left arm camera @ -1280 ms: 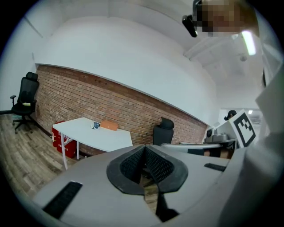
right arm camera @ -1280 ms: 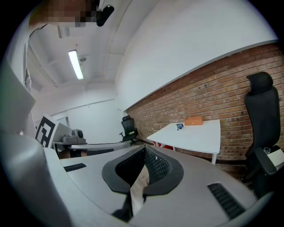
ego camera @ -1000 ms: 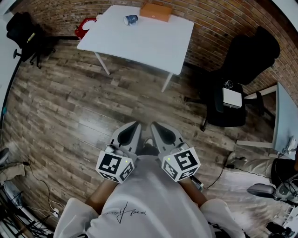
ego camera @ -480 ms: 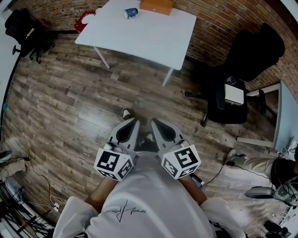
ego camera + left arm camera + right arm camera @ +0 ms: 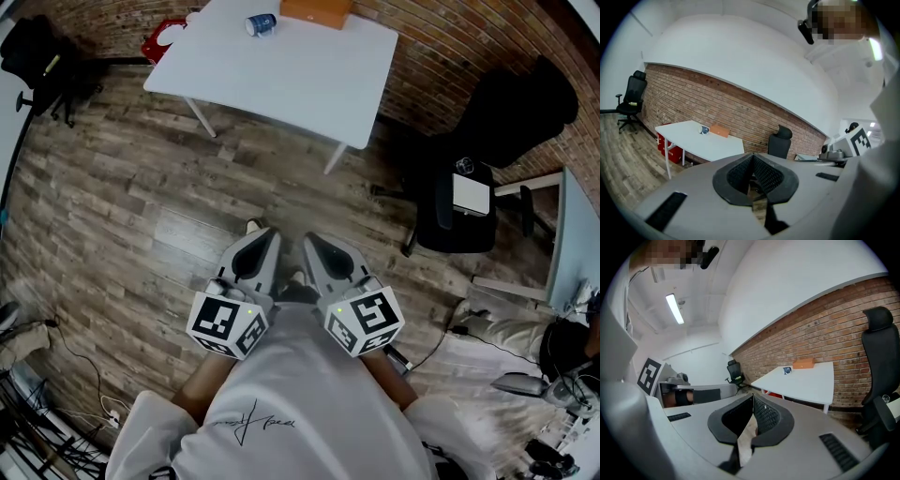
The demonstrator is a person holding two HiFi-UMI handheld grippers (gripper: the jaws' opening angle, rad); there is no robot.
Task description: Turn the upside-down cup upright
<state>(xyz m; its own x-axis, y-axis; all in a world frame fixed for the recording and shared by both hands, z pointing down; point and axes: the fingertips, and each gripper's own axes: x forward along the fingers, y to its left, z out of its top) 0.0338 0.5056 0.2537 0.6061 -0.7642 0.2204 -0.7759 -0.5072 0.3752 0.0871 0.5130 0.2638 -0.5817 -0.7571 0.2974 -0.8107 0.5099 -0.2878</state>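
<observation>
A small blue-and-white cup (image 5: 262, 23) sits on the far part of the white table (image 5: 300, 80), next to an orange box (image 5: 317, 9); it is too small to tell how it stands. The left gripper view shows the cup (image 5: 704, 130) far off, and so does the right gripper view, where the cup (image 5: 787, 370) is tiny. My left gripper (image 5: 266, 236) and right gripper (image 5: 309, 240) are held side by side close to my body, over the wooden floor, well short of the table. Both are shut with nothing between the jaws.
A black office chair (image 5: 469, 178) with a white pad on its seat stands right of the table. Another black chair (image 5: 37, 56) is at the far left, a red crate (image 5: 161, 42) by the table's left end. Cables lie at the lower left; a brick wall is behind.
The table and cup have slid slightly up and left in the head view, and a shoe tip has appeared ahead of the grippers. Both grippers stay shut.
</observation>
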